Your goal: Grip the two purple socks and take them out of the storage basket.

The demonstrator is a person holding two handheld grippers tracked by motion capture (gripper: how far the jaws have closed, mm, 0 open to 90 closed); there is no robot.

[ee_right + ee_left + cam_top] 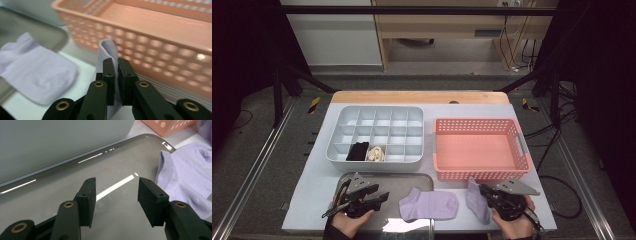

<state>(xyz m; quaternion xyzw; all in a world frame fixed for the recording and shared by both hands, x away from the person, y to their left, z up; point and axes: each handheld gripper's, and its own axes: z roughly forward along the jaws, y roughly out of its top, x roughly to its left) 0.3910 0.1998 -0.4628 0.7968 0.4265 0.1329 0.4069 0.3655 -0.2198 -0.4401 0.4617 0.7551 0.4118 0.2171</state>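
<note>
Two lilac socks are on the table's near side. One sock (429, 205) (186, 180) (37, 70) lies flat, partly on the grey metal tray (412, 178) (75, 192). My right gripper (484, 192) (116, 65) is shut on the other lilac sock (477, 200) (107, 51), holding its edge upright just in front of the pink basket (479, 172) (155, 47). My left gripper (379, 196) (116, 198) hovers open over the tray, left of the flat sock, with nothing between its jaws.
A grey divided organizer (377, 157) sits behind the tray; it holds a black rolled item (357, 151) and a cream one (375, 153) in its front compartments. The pink basket has nothing in it. The table's wooden far edge (419, 96) lies beyond.
</note>
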